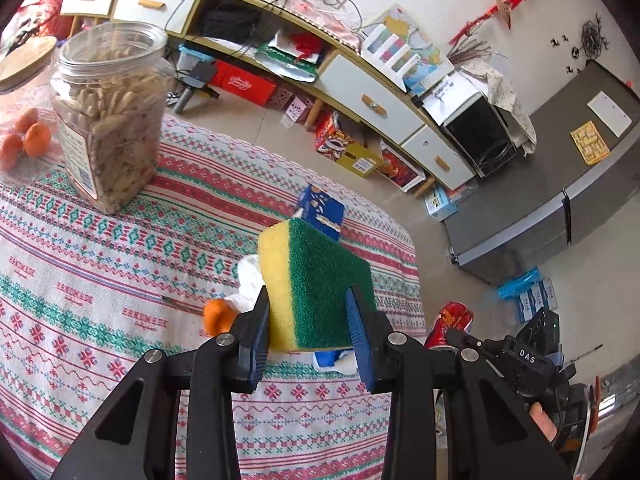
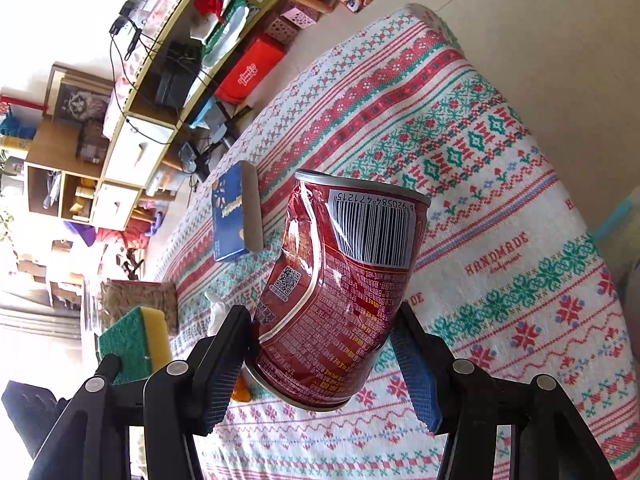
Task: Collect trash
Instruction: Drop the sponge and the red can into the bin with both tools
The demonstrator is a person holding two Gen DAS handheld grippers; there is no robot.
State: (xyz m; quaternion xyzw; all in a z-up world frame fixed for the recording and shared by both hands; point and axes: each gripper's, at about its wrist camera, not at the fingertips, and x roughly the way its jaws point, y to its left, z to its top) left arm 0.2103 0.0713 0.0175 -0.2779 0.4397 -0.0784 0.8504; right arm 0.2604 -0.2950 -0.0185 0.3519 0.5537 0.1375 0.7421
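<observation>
My left gripper [image 1: 308, 320] is shut on a yellow and green sponge [image 1: 320, 280] and holds it above the patterned tablecloth [image 1: 120, 272]. My right gripper [image 2: 324, 328] is shut on a dented red can [image 2: 344, 280], held above the table; the can also shows in the left wrist view [image 1: 450, 324]. The sponge shows in the right wrist view [image 2: 132, 344] at the left. On the cloth lie a blue carton [image 1: 322, 206], crumpled white paper [image 1: 250, 280], an orange peel [image 1: 218, 316] and a blue and white wrapper [image 1: 334, 360] under the sponge.
A clear jar of snacks [image 1: 108, 116] stands at the table's far left, with tangerines [image 1: 28, 140] beside it. Beyond the table edge are a long cluttered cabinet [image 1: 360, 92], boxes on the floor [image 1: 348, 148] and a grey fridge [image 1: 560, 184].
</observation>
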